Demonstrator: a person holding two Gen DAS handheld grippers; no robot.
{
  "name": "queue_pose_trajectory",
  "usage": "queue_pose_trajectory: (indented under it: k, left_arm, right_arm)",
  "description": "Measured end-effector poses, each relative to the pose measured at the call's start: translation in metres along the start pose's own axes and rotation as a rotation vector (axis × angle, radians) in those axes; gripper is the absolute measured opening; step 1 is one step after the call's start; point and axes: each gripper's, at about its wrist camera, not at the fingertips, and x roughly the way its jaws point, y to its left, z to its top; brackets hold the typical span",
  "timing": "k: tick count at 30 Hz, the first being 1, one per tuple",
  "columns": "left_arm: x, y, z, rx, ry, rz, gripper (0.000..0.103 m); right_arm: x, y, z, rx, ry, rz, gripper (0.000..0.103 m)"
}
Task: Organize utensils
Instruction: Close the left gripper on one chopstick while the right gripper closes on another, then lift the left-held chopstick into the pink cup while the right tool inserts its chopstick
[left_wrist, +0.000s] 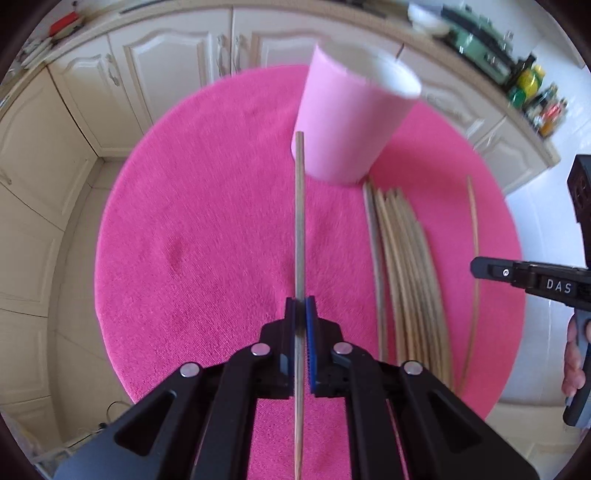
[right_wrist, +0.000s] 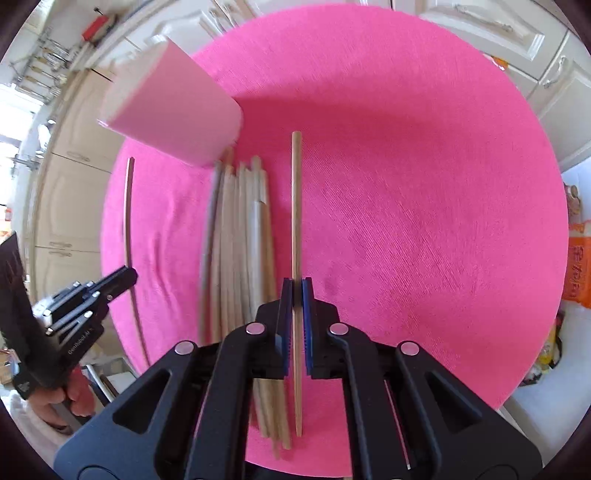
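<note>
My left gripper is shut on a wooden chopstick that points toward a pink cup standing on the round pink mat. My right gripper is shut on another wooden chopstick, held above the mat. A bundle of several chopsticks lies on the mat right of the left gripper; in the right wrist view the bundle lies left of the right gripper, below the cup. One single chopstick lies apart from the bundle; it also shows in the right wrist view.
Cream kitchen cabinets surround the mat. A counter with bottles and jars runs at the upper right. The right gripper's body shows at the right edge of the left view; the left gripper's body shows at the left of the right view.
</note>
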Motion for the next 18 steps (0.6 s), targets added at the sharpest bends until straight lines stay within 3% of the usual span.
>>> queue_pose_trajectory:
  k: [7,12,18]
  left_arm:
    - [-0.051,0.010,0.004,-0.073,-0.190,-0.017,0.005]
    - [-0.078,-0.016,0.029,-0.071,-0.277,-0.015,0.005]
    - [-0.104,-0.019,0.040,-0.099,-0.391,-0.034,0.005]
  right_arm:
    - [-0.023,0.016,0.007,-0.068,-0.057,0.047,0.005]
    - [-0.032,0.025,0.015,-0.116,-0.095,0.063,0.005]
    - [-0.058,0.047,0.026,-0.165,-0.144,0.087,0.005]
